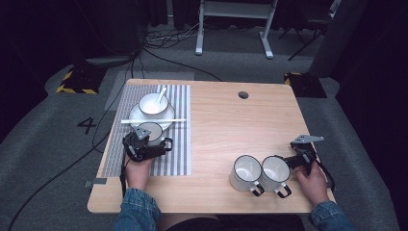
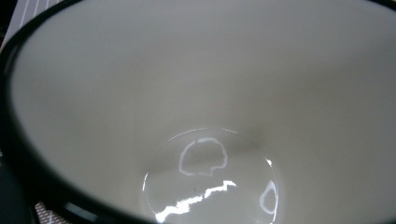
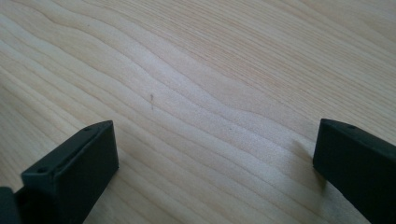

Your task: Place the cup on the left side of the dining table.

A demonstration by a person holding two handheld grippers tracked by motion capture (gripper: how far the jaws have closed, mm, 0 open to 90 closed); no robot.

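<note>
Mug [image 1: 150,132] on the striped placemat [image 1: 179,144] looks gripped by the left tool [image 1: 144,144], can't tell for sure; tipping it could knock the chopstick [image 1: 153,121]. Right tool [image 1: 288,161] gapes empty.

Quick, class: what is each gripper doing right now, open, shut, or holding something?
Left gripper: at the mug on the striped mat; jaw state cannot be told.
Right gripper: open, empty, over bare table.
</note>
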